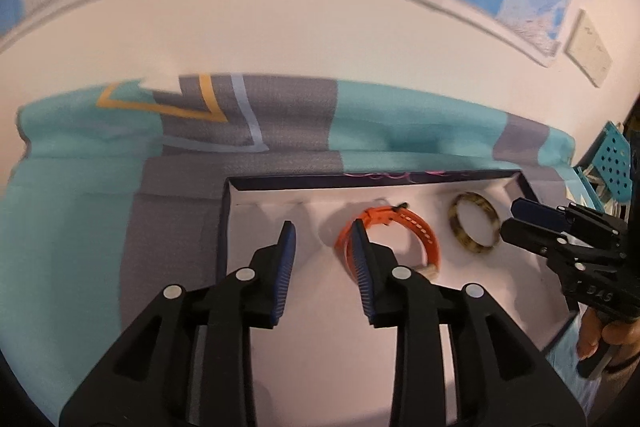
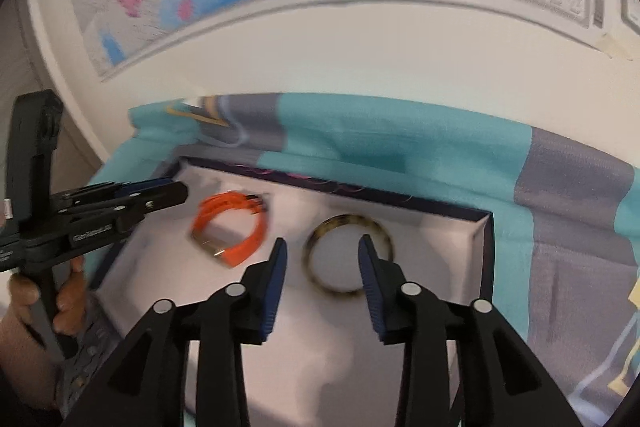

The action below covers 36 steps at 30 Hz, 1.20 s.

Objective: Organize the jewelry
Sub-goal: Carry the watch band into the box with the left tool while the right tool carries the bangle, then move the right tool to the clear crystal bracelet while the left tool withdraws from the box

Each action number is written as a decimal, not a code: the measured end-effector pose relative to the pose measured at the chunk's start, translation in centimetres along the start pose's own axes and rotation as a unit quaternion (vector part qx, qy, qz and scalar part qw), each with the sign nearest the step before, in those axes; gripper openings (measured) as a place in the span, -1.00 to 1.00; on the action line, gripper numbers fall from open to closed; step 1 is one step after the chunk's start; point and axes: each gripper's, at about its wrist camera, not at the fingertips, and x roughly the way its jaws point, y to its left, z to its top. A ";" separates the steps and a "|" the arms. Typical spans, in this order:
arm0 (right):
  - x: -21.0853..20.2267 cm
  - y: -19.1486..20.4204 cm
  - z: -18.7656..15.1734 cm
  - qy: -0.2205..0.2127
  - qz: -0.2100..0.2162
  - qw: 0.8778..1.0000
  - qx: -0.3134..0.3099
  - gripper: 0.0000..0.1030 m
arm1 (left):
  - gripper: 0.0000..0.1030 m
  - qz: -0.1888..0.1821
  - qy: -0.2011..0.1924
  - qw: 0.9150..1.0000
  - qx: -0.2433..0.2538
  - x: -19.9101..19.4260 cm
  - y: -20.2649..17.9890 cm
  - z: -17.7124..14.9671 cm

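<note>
Both pieces lie in the white-lined box (image 1: 400, 193): the orange watch strap (image 1: 416, 231) at centre of the left view, the tortoiseshell bangle (image 2: 348, 255) at centre of the right view; the left gripper (image 1: 324, 239) and right gripper (image 2: 322, 253) stand parted, gripping nothing; a low fingertip could snag the strap or nudge the bangle against the dark wall.

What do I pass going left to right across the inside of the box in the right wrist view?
Other black two-finger gripper reaching in at the left edge → orange strap watch band → mottled brown-and-yellow tortoiseshell bangle → dark navy right wall of the white-lined box.
</note>
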 end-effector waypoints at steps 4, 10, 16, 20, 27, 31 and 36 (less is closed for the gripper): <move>-4.3 1.8 -2.6 -0.026 0.031 0.998 -0.043 0.00 | -0.17 -0.038 -0.035 0.998 0.031 -4.5 -1.1 -1.8; -9.2 4.0 -8.3 -0.027 0.032 0.993 -0.113 0.04 | -0.10 -0.071 -0.042 0.995 0.060 -9.0 -2.1 -6.1; -10.5 4.3 -13.2 0.014 0.017 0.991 -0.131 0.03 | -0.03 -0.077 -0.028 0.994 0.075 -10.5 -2.9 -10.6; -9.7 5.8 -14.6 0.022 0.003 0.987 -0.161 0.03 | 0.00 -0.080 -0.018 0.995 0.062 -10.6 -2.6 -12.3; -7.8 6.9 -14.8 0.034 -0.005 0.980 -0.195 -0.19 | 0.09 -0.078 -0.012 0.996 0.052 -11.1 -2.5 -14.4; -7.5 7.1 -14.8 0.040 0.000 0.979 -0.200 -0.45 | 0.11 -0.081 -0.006 0.996 0.042 -11.2 -2.2 -15.2; -8.0 6.9 -14.7 0.031 -0.002 0.982 -0.187 -0.72 | 0.12 -0.078 -0.003 0.996 0.038 -11.3 -2.1 -15.6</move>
